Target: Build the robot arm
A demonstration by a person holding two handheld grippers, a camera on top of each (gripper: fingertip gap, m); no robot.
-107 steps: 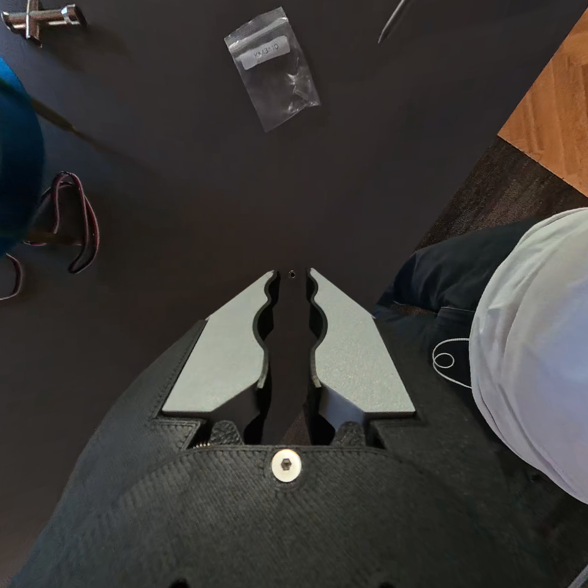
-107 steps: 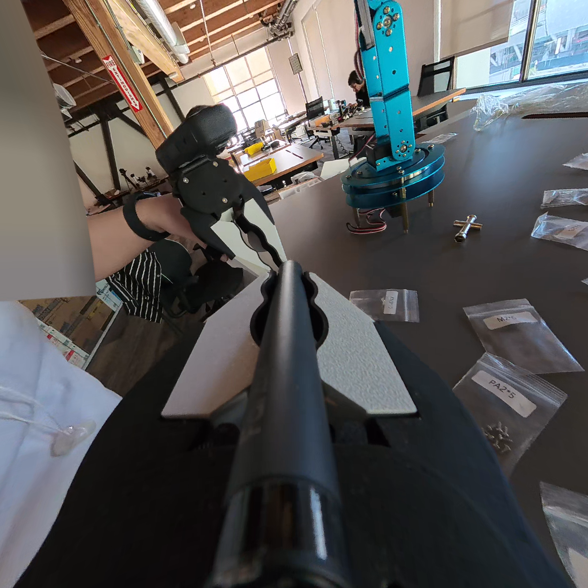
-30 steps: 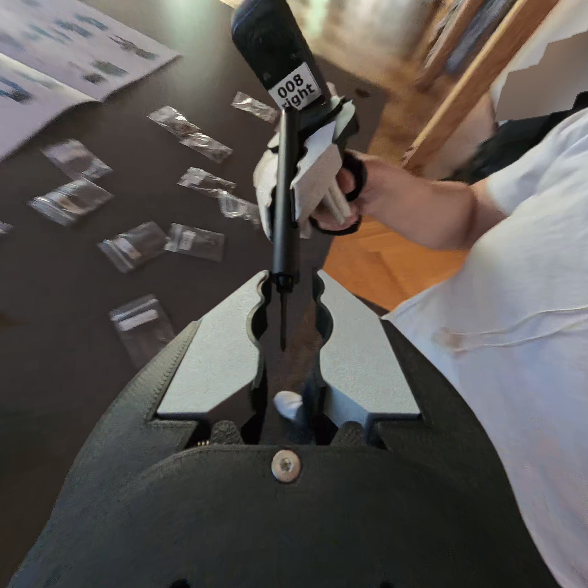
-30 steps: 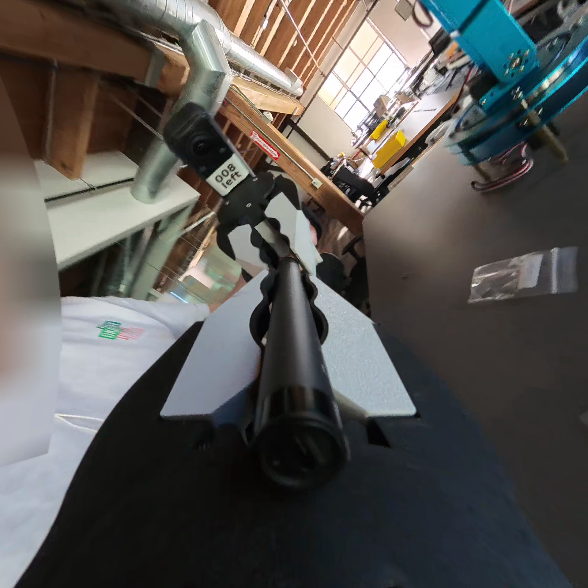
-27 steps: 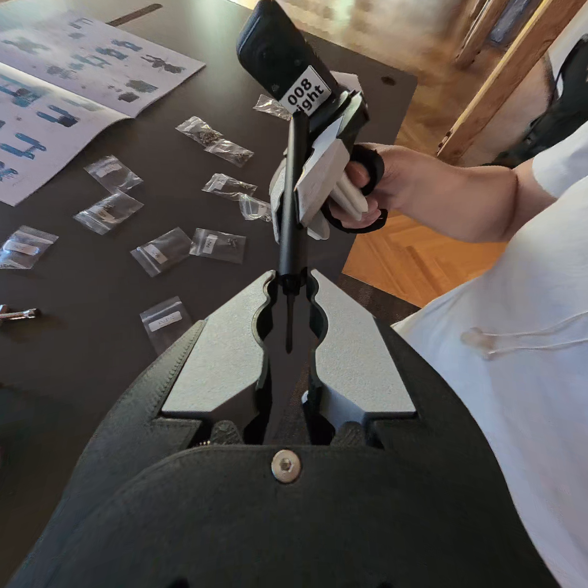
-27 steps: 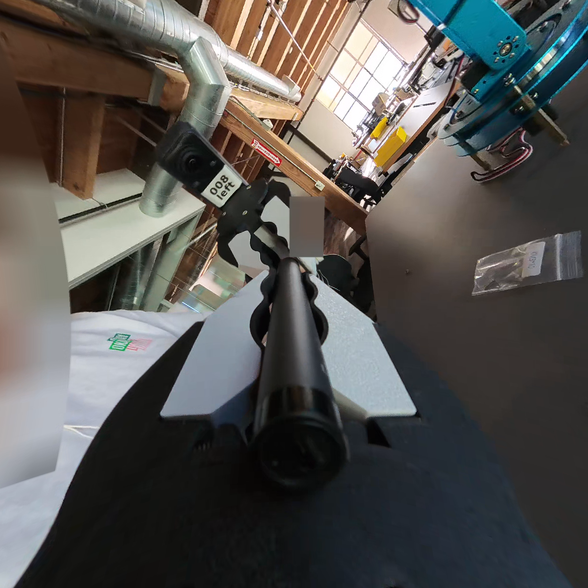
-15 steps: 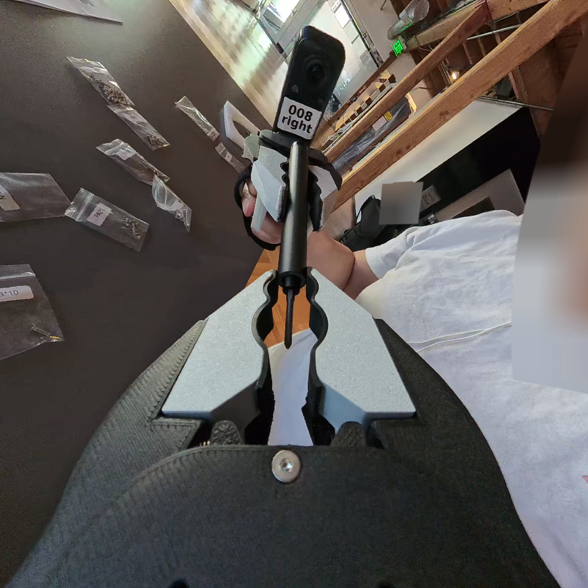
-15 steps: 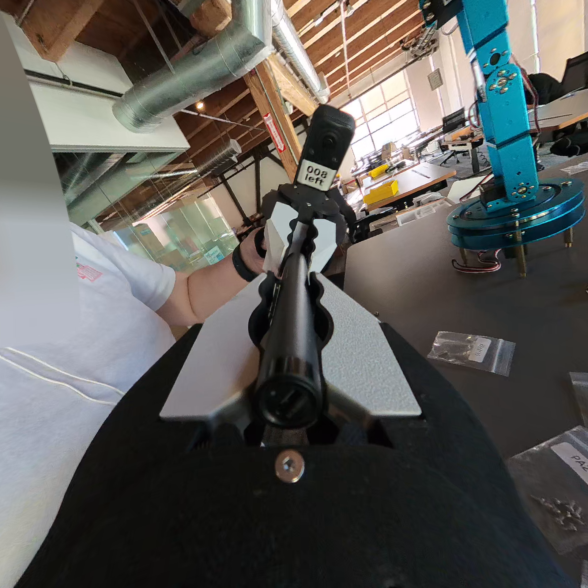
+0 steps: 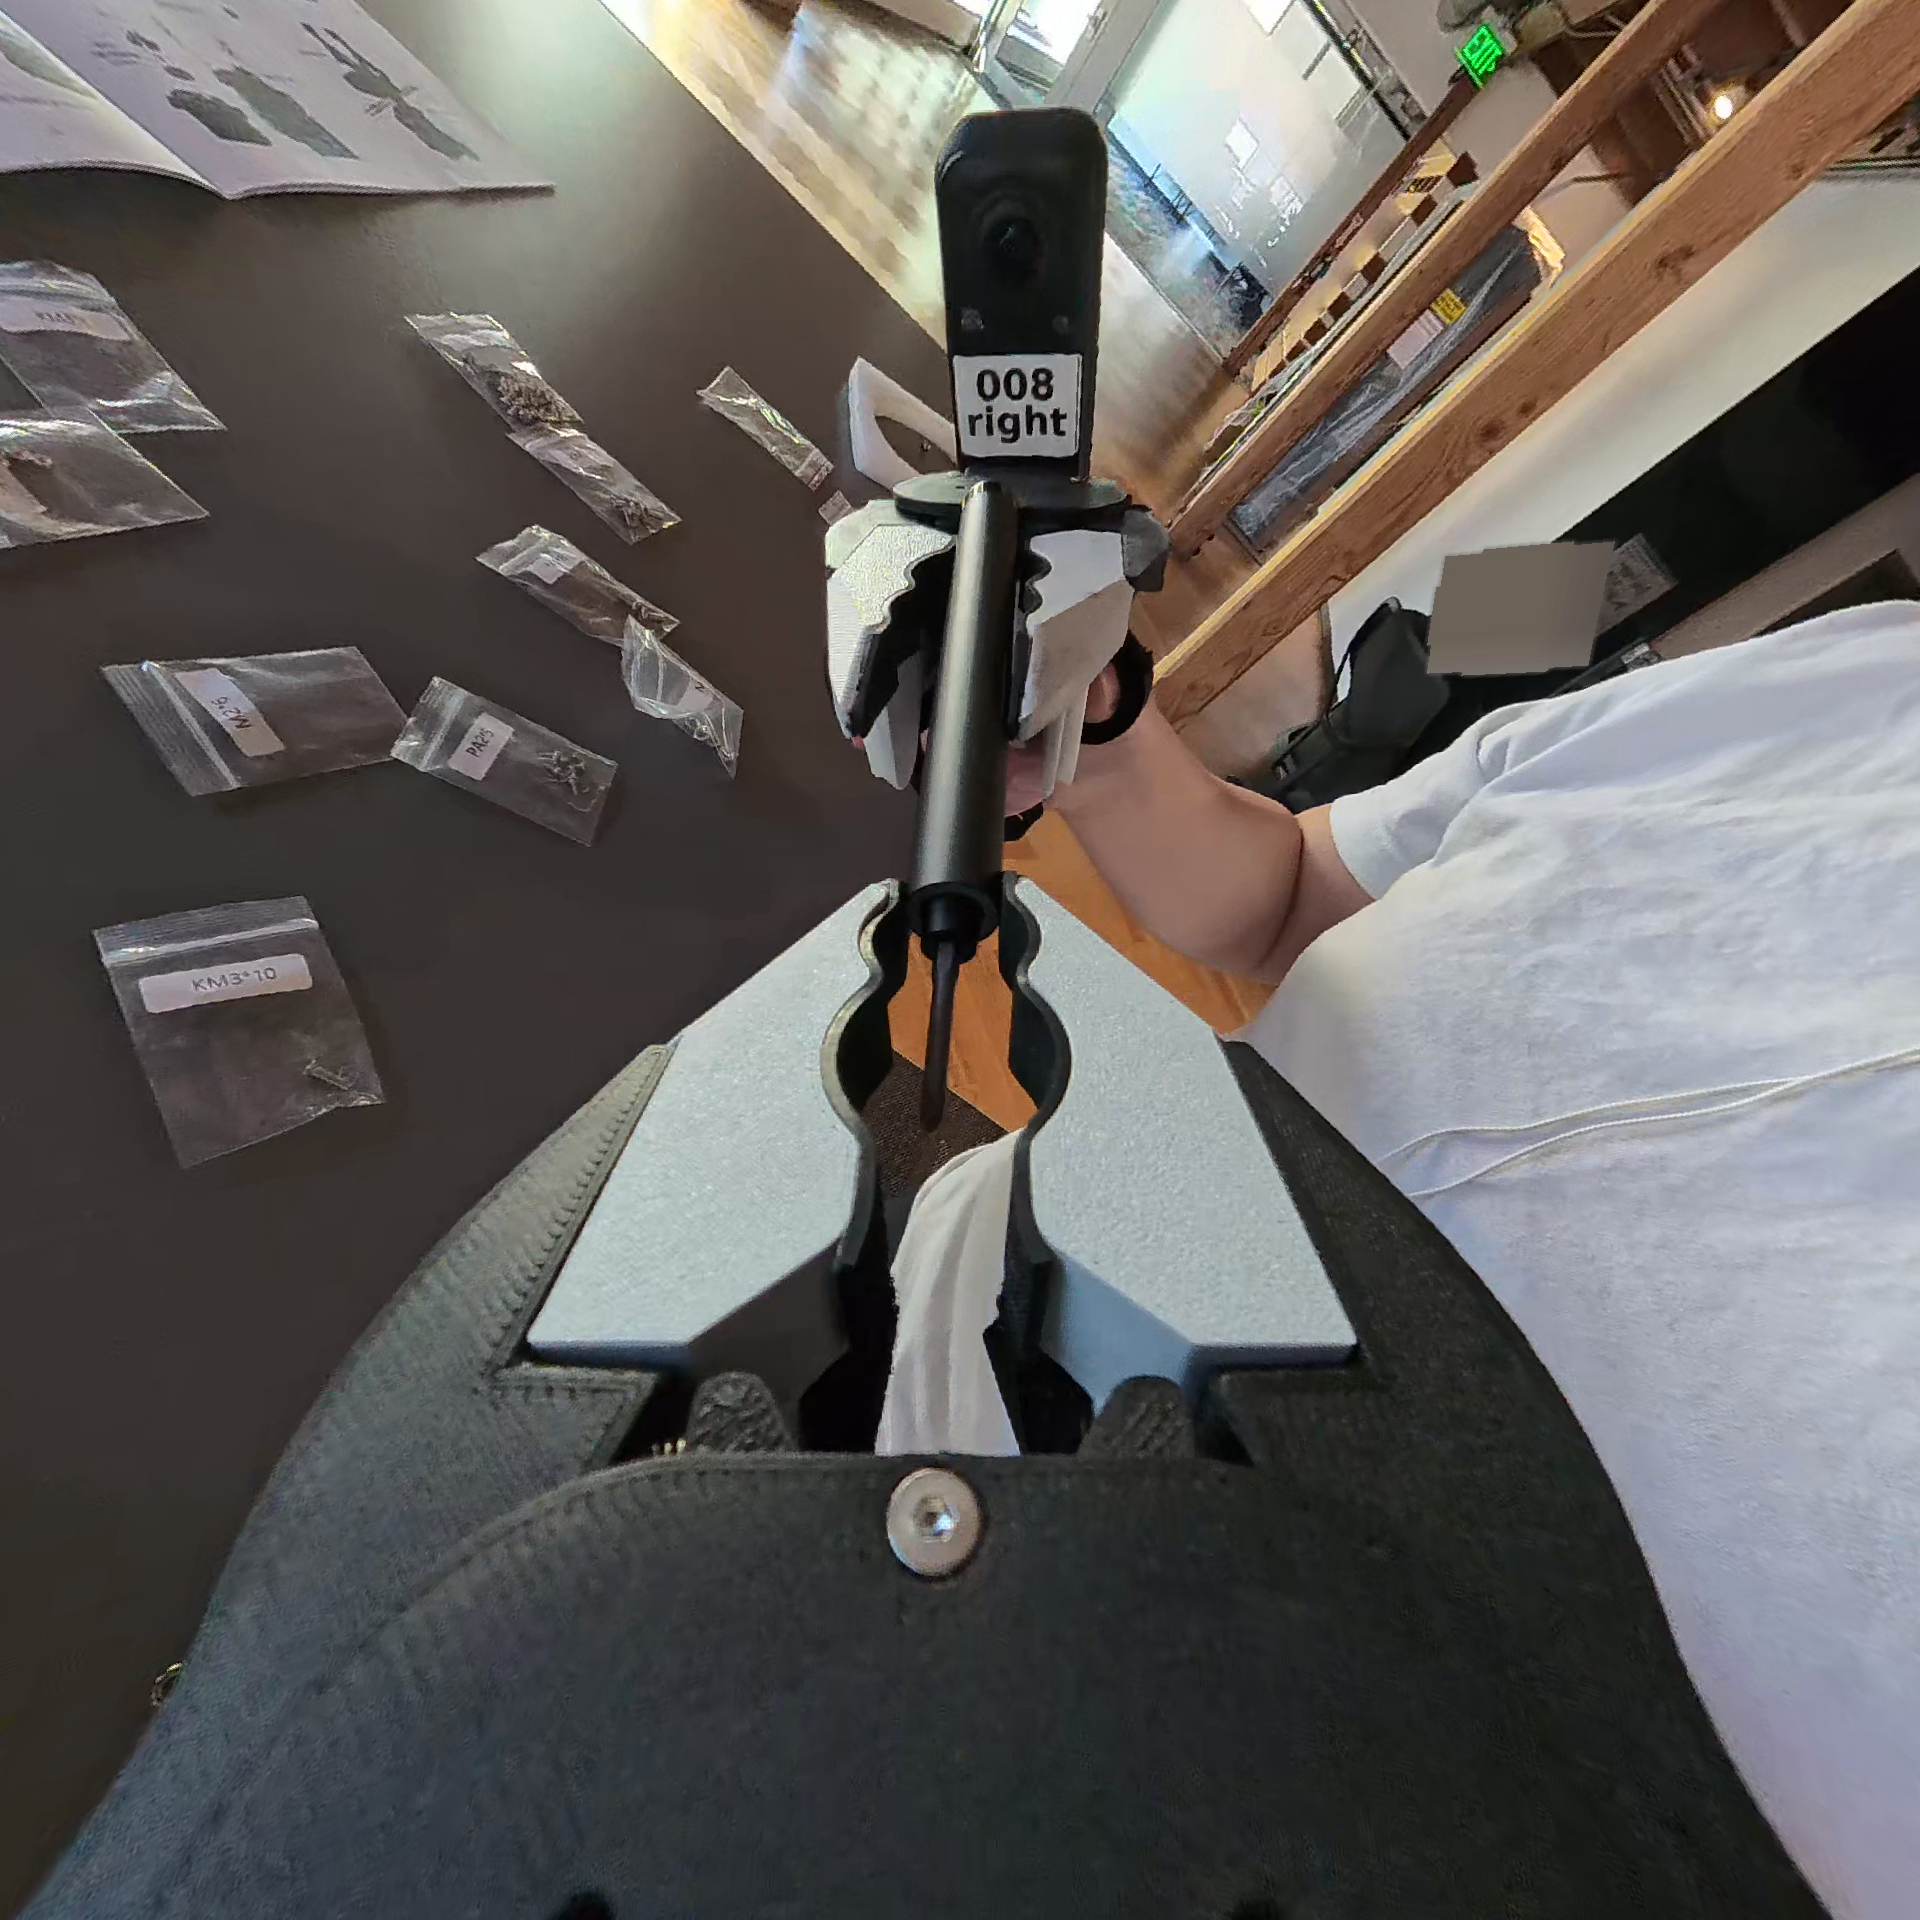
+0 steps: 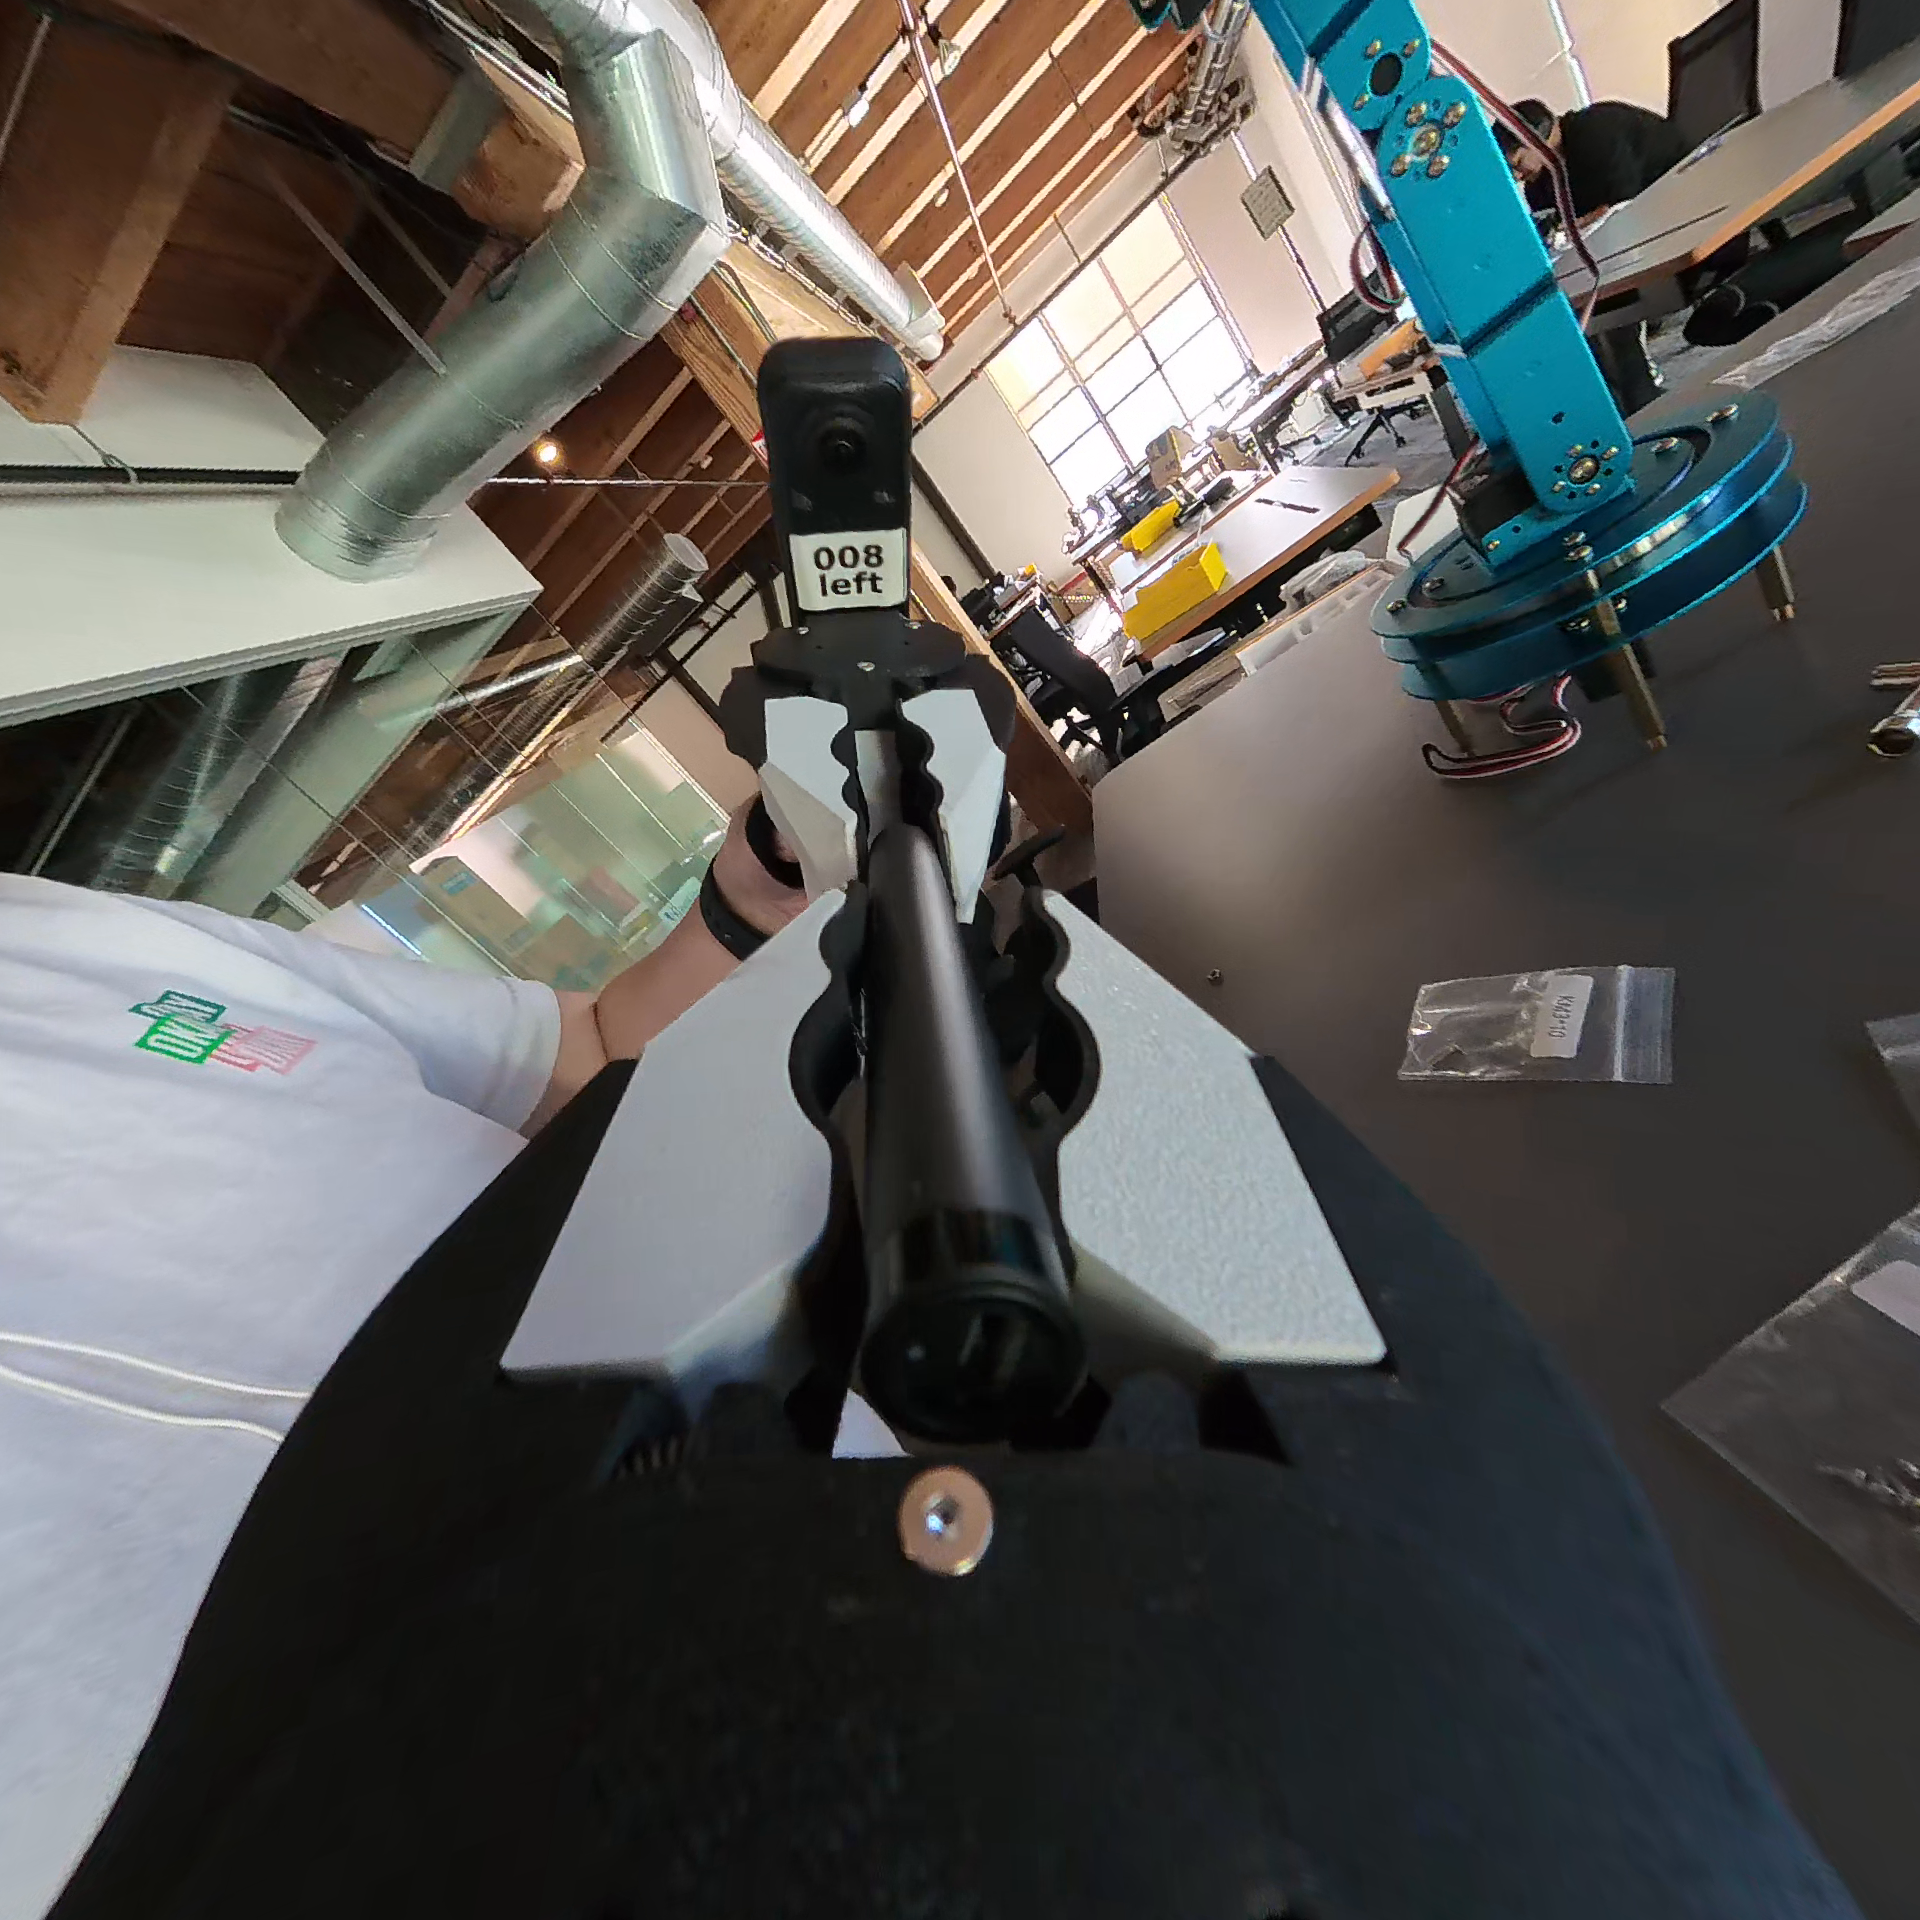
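Left wrist view: my left gripper (image 9: 948, 935) has its fingers apart, nothing between them is squeezed. The thin tip of a black screwdriver (image 9: 961, 727) pokes into the gap between my fingertips, touching neither side as far as I can see. That screwdriver is clamped in my right gripper (image 9: 966, 623), which faces me head-on, camera on top with a white label. Below and left is the dark table (image 9: 416, 883) with many small clear bags of screws; nearest is one bag (image 9: 237, 1023) just left of my left finger, two more bags (image 9: 255, 717) and (image 9: 504, 758) farther up. A printed sheet (image 9: 239, 94) lies at the top left corner. My white shirt (image 9: 1558, 987) fills the right side. Right wrist view: my right gripper (image 10: 940, 935) is closed tight on the screwdriver (image 10: 951, 1091) handle, whose butt end points at the camera. The shaft runs forward to my left gripper (image 10: 883, 769), whose fingers stand apart around the tip. A blue robot arm (image 10: 1507, 364) stands on its round base on the table (image 10: 1455, 1195) at right, red wires under it. One clear bag (image 10: 1538, 1023) lies near my right finger.
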